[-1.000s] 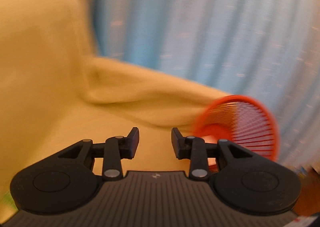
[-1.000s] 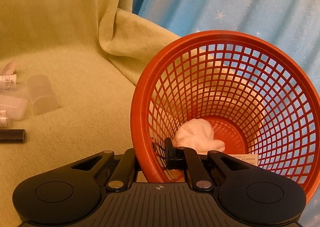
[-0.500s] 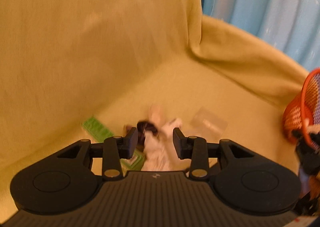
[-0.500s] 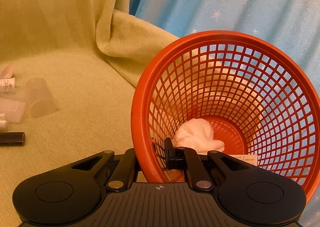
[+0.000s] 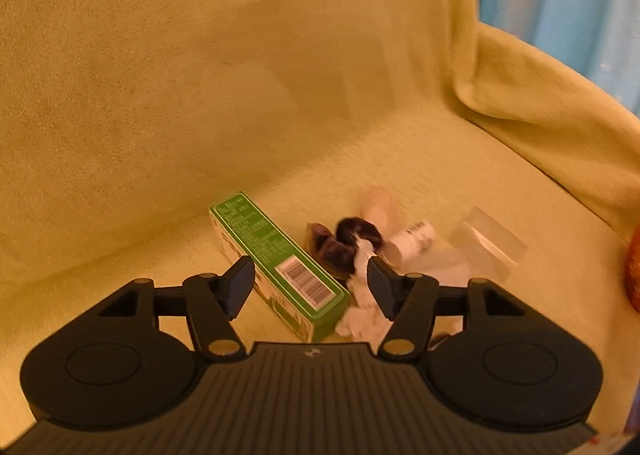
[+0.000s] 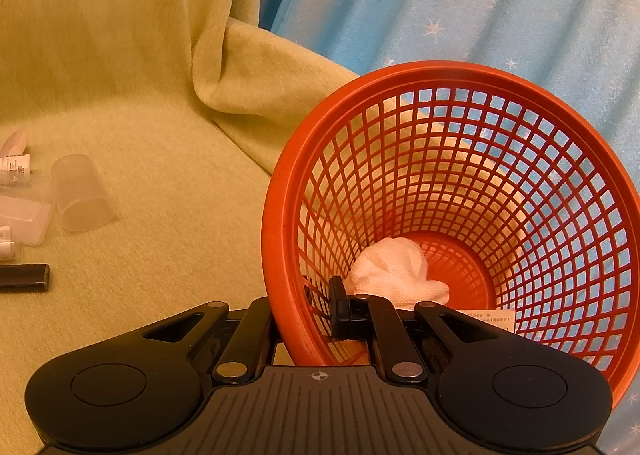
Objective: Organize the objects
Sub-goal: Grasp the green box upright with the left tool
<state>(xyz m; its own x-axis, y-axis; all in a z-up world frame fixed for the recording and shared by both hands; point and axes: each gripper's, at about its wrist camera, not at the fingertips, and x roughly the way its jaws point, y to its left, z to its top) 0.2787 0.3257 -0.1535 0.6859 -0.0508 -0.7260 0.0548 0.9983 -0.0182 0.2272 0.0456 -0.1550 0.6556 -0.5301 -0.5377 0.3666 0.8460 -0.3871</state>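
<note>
Spread tongs of the left gripper (image 5: 310, 287) hang over the green box (image 5: 276, 261) on the yellow blanket (image 5: 240, 95), pads touching nothing; its jaws have just been opening, I judge to straddle the box beside the dark scrunchie (image 5: 344, 245). Meanwhile the right gripper (image 6: 304, 315) is clamped on the rim of the orange basket (image 6: 520, 175), tilting its mouth so the white cloth (image 6: 396, 271) stays inside. Compared with a second ago, the left view has swung from curtain to clutter, while basket and cloth sit unchanged.
</note>
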